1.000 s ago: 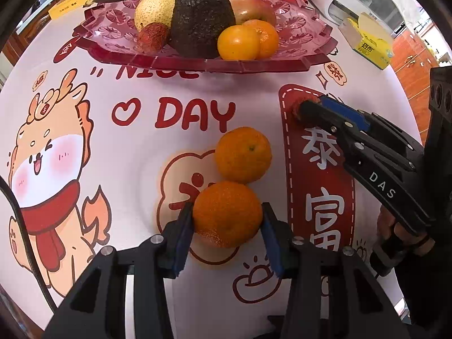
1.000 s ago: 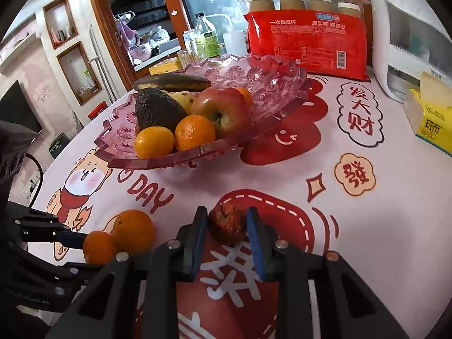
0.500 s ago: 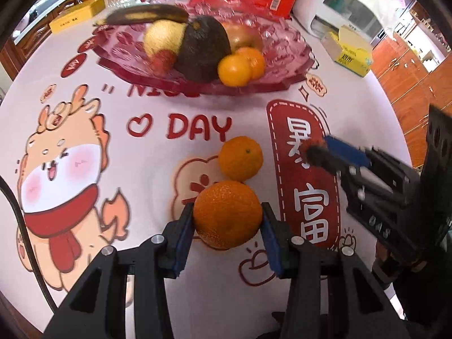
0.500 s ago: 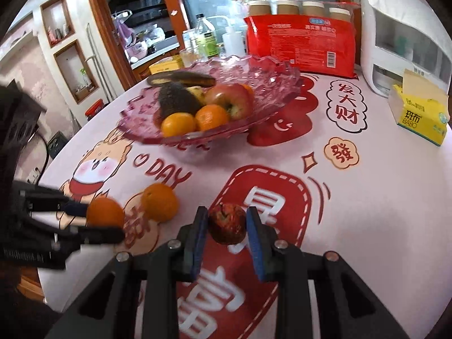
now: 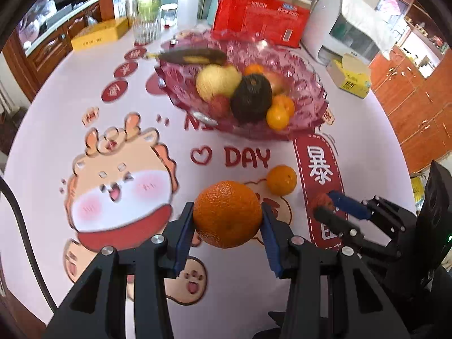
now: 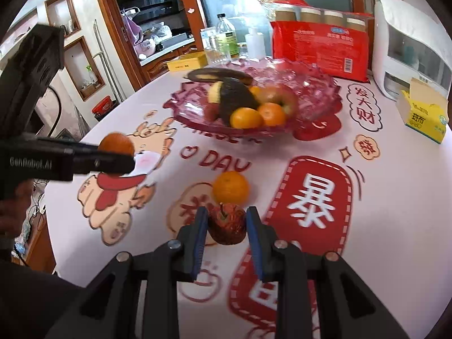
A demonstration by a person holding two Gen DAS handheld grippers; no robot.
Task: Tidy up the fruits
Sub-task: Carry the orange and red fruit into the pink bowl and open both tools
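Both tongs have lifted their fruit, an orange (image 5: 227, 214) and a small red fruit (image 6: 226, 223), off the tablecloth (image 5: 175, 169).

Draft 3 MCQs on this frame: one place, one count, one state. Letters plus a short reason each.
1. Where is the loose orange?
A. in the pink bowl
B. on the tablecloth
C. on the yellow box

2. How many tongs hold fruit?
A. none
B. one
C. two

3. State of the right tongs?
A. open, empty
B. shut on the small red fruit
C. shut on a banana

Key: 1 B, it lies on the tablecloth, short of the pink bowl. 2 C, the left tongs clamp a big orange too. 3 B, the pads press the small red fruit.
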